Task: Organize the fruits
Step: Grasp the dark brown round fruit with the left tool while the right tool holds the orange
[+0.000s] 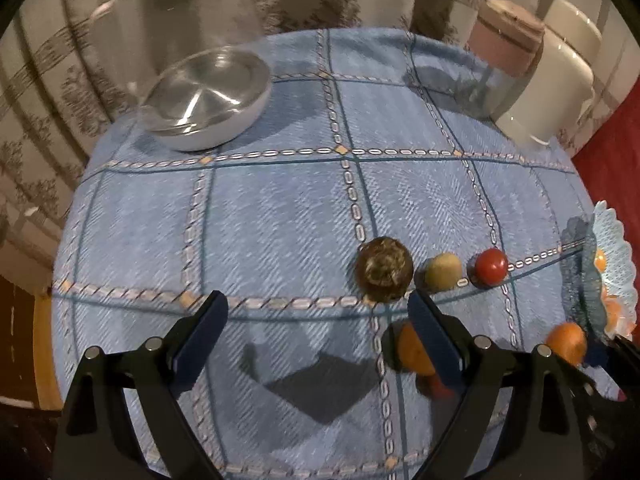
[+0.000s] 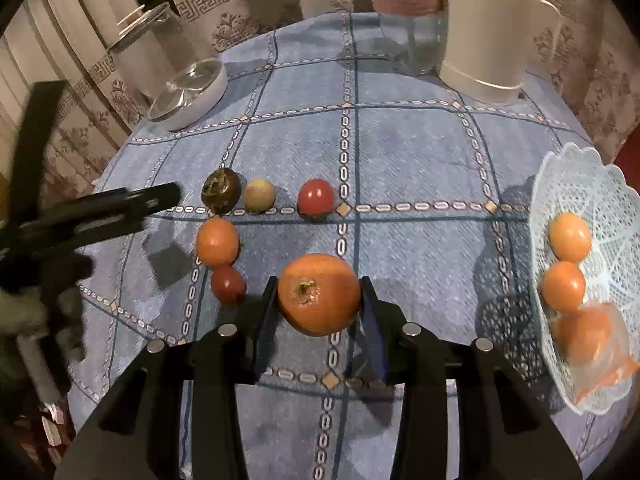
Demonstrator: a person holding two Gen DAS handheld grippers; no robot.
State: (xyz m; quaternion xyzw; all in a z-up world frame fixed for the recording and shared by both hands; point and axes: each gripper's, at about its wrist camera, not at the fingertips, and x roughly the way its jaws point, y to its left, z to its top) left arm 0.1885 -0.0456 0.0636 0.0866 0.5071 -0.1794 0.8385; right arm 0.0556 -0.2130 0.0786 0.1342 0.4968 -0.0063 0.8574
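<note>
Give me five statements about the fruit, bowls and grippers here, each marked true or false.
1. The right gripper grips an orange. True.
2. The left gripper holds a tomato. False: it is open and empty.
3. The metal bowl holds fruit. False: it is empty.
4. The lace basket holds orange fruit. True.
5. The red tomato lies in the basket. False: it is on the cloth.

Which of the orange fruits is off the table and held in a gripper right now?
The large orange, clamped between the right gripper pads. The smaller orange lies loose on the tablecloth, and the others sit in the mesh basket.
</note>
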